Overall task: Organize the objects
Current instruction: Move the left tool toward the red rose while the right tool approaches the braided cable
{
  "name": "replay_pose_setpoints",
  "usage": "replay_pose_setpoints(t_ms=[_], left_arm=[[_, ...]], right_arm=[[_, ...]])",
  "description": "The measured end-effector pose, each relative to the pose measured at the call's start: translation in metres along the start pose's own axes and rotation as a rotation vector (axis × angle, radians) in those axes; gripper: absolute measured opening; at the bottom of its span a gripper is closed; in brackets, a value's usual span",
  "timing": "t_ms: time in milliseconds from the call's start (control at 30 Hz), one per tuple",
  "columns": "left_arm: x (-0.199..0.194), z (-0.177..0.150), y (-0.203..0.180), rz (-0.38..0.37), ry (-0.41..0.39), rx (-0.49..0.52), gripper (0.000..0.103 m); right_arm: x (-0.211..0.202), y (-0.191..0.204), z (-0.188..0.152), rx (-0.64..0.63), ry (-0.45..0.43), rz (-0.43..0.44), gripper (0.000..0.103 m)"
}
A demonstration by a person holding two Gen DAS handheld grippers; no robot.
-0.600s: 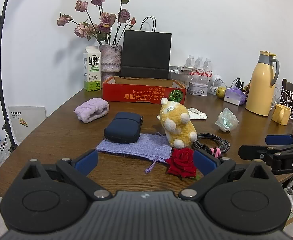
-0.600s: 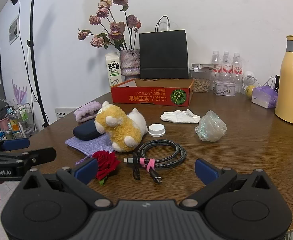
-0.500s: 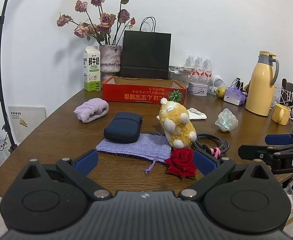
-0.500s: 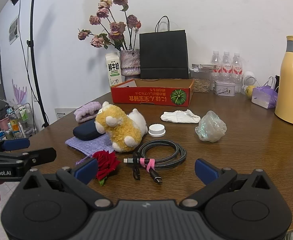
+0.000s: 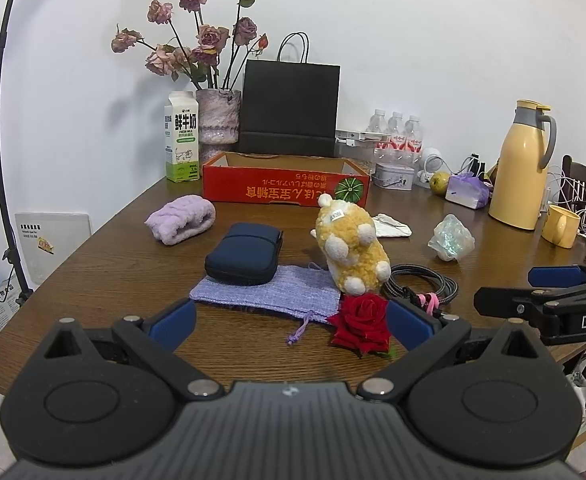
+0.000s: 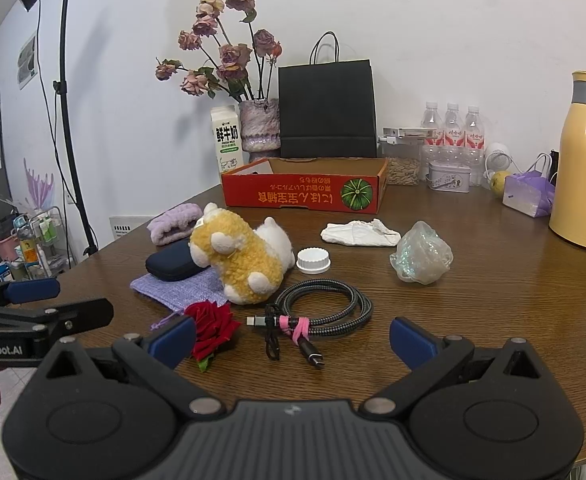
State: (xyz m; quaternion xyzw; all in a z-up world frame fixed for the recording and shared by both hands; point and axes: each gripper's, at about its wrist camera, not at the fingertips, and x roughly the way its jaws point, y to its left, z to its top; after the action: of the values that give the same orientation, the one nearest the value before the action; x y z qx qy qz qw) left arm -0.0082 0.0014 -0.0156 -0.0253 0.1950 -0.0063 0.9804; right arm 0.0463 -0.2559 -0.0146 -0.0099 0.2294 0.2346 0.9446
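Grippers — left gripper [image 5: 289, 322], right gripper [image 6: 293, 338] — gape (empty) above table [image 6: 493, 300].

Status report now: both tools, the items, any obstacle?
Left tool open, empty. Right tool open, empty. Plush toy, cable, rose loose on table; red box empty. Nothing blocking.

My left tong's camera looks from the near table edge, tilted slightly down, toward the far wall; my right one does likewise from further right. Both share the plush toy [image 5: 351, 246], red rose [image 5: 363, 320], coiled cable [image 6: 325, 306] and red cardboard box [image 6: 305, 188].
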Motion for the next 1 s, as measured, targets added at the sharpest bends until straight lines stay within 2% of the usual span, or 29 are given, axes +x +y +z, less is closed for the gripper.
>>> replay_pose_setpoints(t_ms=[1000], left_arm=[[-0.0033, 0.0002, -0.0030, -0.021, -0.008, 0.012, 0.103]], right_arm=[[-0.0002, 0.0002, 0.0000, -0.003, -0.001, 0.000, 0.103]])
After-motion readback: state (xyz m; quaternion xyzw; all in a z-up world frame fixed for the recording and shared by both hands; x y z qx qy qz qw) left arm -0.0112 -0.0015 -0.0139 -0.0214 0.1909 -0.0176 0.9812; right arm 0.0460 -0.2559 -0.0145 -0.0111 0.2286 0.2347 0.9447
